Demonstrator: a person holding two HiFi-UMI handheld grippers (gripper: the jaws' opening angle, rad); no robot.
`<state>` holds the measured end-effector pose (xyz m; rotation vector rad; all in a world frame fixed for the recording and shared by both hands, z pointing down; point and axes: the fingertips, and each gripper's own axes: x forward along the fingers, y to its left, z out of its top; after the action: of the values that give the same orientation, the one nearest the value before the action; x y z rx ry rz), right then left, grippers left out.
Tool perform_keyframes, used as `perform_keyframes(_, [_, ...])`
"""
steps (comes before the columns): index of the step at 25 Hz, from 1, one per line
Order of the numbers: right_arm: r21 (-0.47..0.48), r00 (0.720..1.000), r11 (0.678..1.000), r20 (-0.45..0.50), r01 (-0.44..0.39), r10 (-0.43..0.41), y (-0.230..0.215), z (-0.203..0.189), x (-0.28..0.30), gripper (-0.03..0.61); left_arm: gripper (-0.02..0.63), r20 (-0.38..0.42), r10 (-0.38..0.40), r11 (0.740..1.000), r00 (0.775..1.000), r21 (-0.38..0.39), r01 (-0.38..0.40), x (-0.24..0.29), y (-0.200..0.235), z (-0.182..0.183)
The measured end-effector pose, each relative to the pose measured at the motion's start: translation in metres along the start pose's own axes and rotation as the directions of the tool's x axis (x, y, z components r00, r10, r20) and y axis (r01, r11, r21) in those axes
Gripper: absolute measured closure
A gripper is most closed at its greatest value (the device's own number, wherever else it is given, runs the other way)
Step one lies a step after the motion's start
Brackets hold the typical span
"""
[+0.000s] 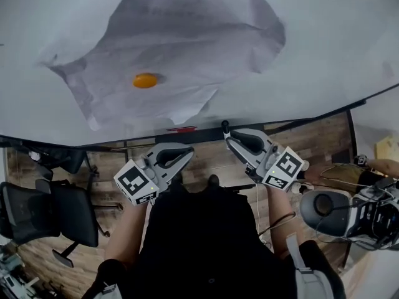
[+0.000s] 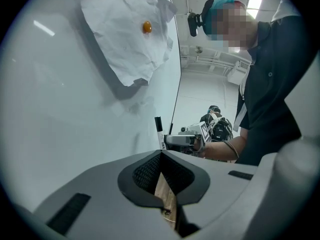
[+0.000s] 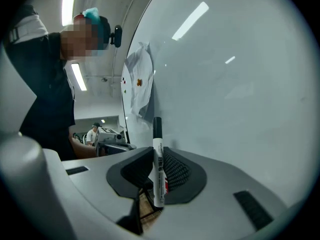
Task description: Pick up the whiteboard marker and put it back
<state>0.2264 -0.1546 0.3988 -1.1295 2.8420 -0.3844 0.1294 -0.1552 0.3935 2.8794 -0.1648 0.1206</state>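
Note:
The whiteboard marker (image 3: pixel 158 170), white with a black cap, stands upright between the jaws of my right gripper (image 3: pixel 159 160), which is shut on it close to the whiteboard (image 3: pixel 235 99). In the head view the right gripper (image 1: pixel 232 137) sits just below the board's lower edge, and the marker's black cap (image 1: pixel 225 127) sticks up from it. My left gripper (image 1: pixel 187 152) hovers beside it to the left, jaws together and holding nothing. From the left gripper view (image 2: pixel 161 156) the marker (image 2: pixel 159 132) and the right gripper (image 2: pixel 183 140) show ahead.
A crumpled paper sheet (image 1: pixel 187 36) is pinned to the whiteboard (image 1: pixel 324 42) by an orange magnet (image 1: pixel 144 80). A red item (image 1: pixel 181 129) lies along the board's bottom ledge. Office chairs (image 1: pixel 43 212) stand at left, and another person's gear (image 1: pixel 349 213) is at right.

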Motion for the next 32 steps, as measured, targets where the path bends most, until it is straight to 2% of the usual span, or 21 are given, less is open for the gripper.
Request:
perform_keyframes(6, [-0.112, 0.993, 0.993, -0.117, -0.038, 0.025, -0.002, -0.012, 0.024, 0.506, 0.601, 0.002, 0.04, 0.999, 0.999, -0.026, -0.04, -0.008, 0.009, -0.005])
perform_keyframes(12, [-0.239, 0.964, 0.969, -0.267, -0.064, -0.002, -0.005, -0.039, 0.041, 0.506, 0.601, -0.001, 0.074, 0.996, 0.997, -0.053, -0.074, -0.016, 0.017, -0.015])
perform_keyframes(18, [-0.341, 0.909, 0.936, -0.412, -0.086, -0.067, -0.004, -0.064, 0.072, 0.506, 0.601, 0.031, 0.105, 0.99, 0.994, -0.099, -0.101, -0.045, 0.034, -0.011])
perform_keyframes(21, [-0.417, 0.876, 0.903, -0.47, -0.106, -0.114, 0.008, -0.073, 0.07, 0.506, 0.601, 0.038, 0.117, 0.989, 0.992, -0.101, -0.112, -0.058, 0.024, -0.009])
perform_keyframes(27, [-0.5, 0.822, 0.847, -0.55, -0.182, -0.148, -0.01, -0.11, 0.074, 0.506, 0.601, 0.027, 0.156, 0.98, 0.987, -0.129, -0.151, -0.055, 0.035, -0.019])
perform_keyframes(32, [-0.545, 0.789, 0.809, -0.587, -0.219, -0.182, 0.004, -0.127, 0.072, 0.506, 0.601, 0.036, 0.169, 0.977, 0.985, -0.139, -0.162, -0.074, 0.016, -0.019])
